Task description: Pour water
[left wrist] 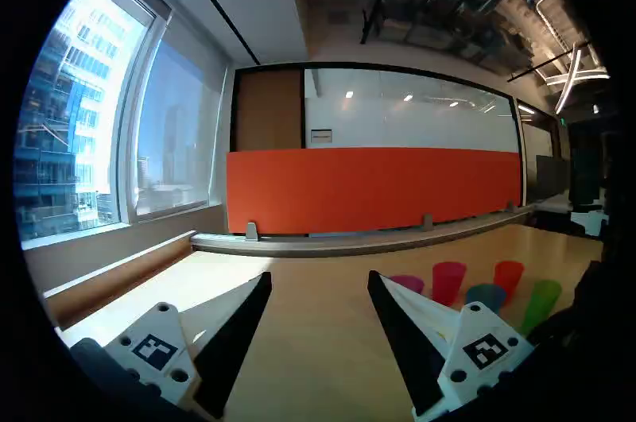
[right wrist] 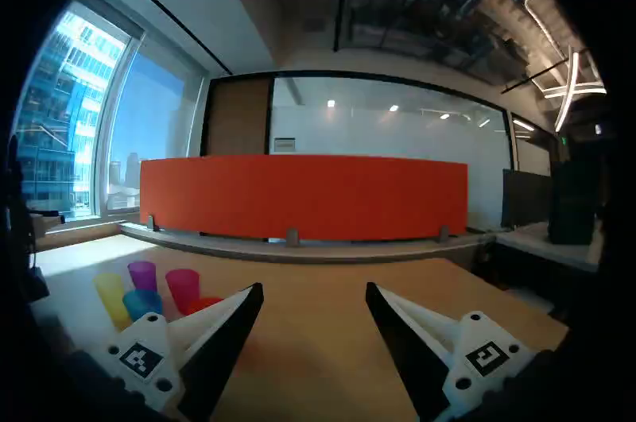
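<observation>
Several coloured plastic cups stand in a cluster on the wooden table [left wrist: 318, 342]. In the left gripper view they are to the right: a purple cup [left wrist: 409, 283], a pink cup [left wrist: 447, 280], an orange cup [left wrist: 507, 277], a blue cup [left wrist: 485, 295] and a green cup [left wrist: 542, 303]. My left gripper [left wrist: 319, 275] is open and holds nothing, left of the cups. In the right gripper view the cluster is on the left: a yellow cup [right wrist: 111, 296], purple cup [right wrist: 143, 275], pink cup [right wrist: 183, 287] and blue cup [right wrist: 143, 304]. My right gripper [right wrist: 314, 287] is open and holds nothing, right of them.
An orange partition [left wrist: 374, 187] runs along the table's far edge above a grey rail [left wrist: 350, 243]. Large windows [left wrist: 87, 136] line the left wall. A dark monitor [right wrist: 572, 199] stands on a desk at the far right. Bare tabletop [right wrist: 318, 342] lies ahead of both grippers.
</observation>
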### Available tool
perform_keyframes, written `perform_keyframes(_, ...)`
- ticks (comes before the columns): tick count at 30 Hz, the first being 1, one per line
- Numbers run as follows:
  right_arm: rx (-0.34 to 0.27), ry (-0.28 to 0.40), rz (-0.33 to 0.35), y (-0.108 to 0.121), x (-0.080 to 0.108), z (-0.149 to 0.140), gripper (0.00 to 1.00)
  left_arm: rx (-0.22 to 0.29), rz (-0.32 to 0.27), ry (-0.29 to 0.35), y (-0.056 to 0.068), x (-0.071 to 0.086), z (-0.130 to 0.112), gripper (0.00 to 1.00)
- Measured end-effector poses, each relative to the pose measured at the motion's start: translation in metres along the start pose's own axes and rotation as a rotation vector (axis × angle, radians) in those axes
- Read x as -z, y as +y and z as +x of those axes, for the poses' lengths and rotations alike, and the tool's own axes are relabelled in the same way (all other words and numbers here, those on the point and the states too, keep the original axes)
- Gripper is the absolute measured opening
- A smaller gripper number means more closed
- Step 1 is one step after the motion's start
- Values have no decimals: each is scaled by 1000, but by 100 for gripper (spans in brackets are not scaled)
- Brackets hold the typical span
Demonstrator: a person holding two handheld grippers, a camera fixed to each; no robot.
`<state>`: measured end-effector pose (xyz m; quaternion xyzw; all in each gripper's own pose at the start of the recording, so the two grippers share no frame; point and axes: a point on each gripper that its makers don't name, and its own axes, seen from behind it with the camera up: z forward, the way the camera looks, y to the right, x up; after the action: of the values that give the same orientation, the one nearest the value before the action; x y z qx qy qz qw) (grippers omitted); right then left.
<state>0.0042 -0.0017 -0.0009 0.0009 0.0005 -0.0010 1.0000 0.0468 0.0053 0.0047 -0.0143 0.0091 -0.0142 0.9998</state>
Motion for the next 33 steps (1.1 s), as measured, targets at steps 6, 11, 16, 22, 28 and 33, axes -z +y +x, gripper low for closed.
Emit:
perform_keyframes(6,23,3,17,-9,3,38,100,10,-47,46,8,-6,51,90)
perform_keyframes(11,20,1,29,-12,4,67,100,-6,-84,67,16,-8,85,89)
perform_keyframes(16,-5,5,67,-21,7,87,100,-14,-122,63,24,-9,104,89)
perform_keyframes(22,-21,-13,123,-33,9,94,100,-18,-158,60,33,-11,112,89)
perform_keyframes(28,-2,-25,159,-44,9,94,100,-23,-213,46,44,-12,115,90)
perform_keyframes(33,13,-41,213,-56,12,93,100,-41,-282,20,58,-13,110,89)
